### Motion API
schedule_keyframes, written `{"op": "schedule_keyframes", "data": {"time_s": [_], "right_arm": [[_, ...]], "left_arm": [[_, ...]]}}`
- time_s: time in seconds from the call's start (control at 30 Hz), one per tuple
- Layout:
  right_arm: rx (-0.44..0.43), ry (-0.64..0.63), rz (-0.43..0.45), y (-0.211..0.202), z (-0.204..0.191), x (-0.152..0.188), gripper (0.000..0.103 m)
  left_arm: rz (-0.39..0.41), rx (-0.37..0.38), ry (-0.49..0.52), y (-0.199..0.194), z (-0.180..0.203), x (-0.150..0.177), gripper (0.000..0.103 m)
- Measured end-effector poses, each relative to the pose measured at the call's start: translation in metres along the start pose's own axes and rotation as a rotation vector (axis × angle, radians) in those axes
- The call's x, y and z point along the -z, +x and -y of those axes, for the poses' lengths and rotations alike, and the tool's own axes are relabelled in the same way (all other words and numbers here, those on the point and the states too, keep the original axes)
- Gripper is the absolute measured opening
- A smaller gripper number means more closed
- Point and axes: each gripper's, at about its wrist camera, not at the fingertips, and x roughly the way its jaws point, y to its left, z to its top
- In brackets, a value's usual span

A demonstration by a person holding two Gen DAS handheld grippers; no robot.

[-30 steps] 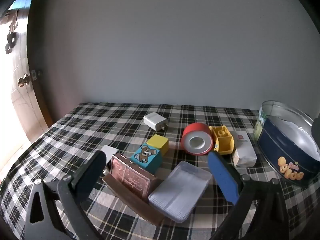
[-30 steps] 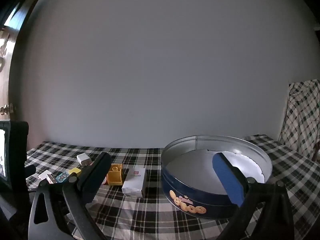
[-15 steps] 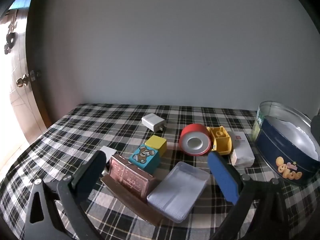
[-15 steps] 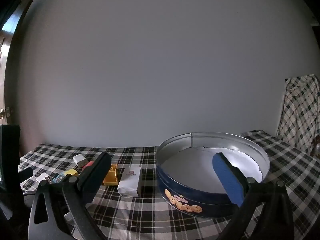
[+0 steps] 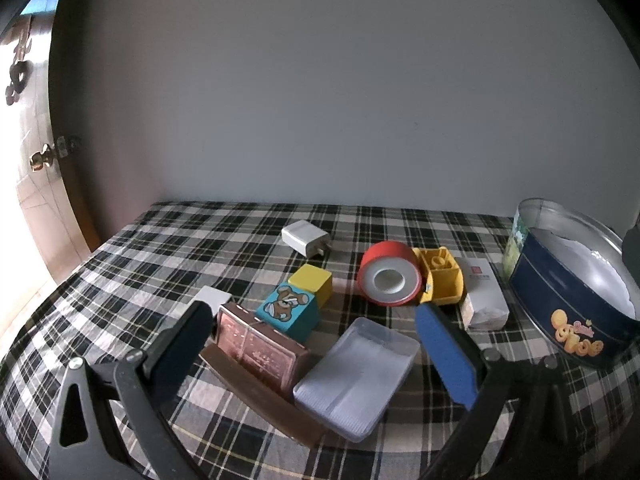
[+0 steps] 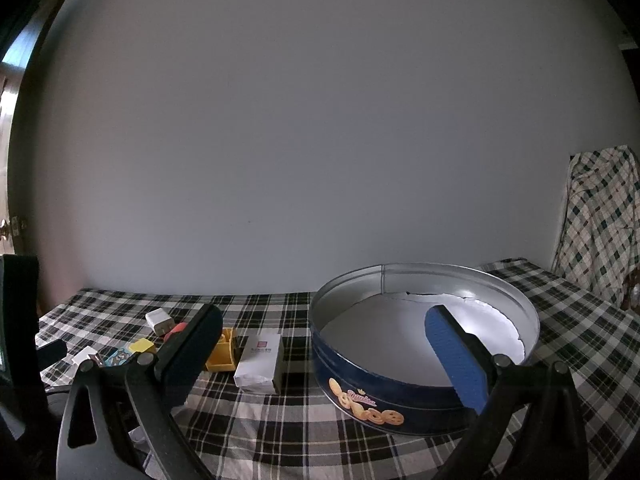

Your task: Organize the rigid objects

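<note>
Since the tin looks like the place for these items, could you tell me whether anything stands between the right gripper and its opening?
Nothing visible does. The right gripper is open and empty, facing the cookie tin, whose top is uncovered. The white box sits apart, to the tin's left.

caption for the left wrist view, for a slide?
Open left gripper above a clear plastic tray and copper case on the plaid cloth; blue cookie tin at right.

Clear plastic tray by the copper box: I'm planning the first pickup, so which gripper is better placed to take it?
Left. The left gripper is open with the clear plastic tray lying between its fingers. The right gripper, also open, faces the round blue cookie tin instead.
</note>
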Motion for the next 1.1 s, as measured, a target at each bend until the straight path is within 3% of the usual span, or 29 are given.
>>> {"op": "schedule_keyframes", "data": {"time_s": [1.1], "right_arm": [[0.023,0.021,-0.004,-0.0009,0.0061,-0.0007,0.103]], "left_arm": [[0.012,0.011,0.024,-0.0039,0.0060,0.0011,0.103]]}}
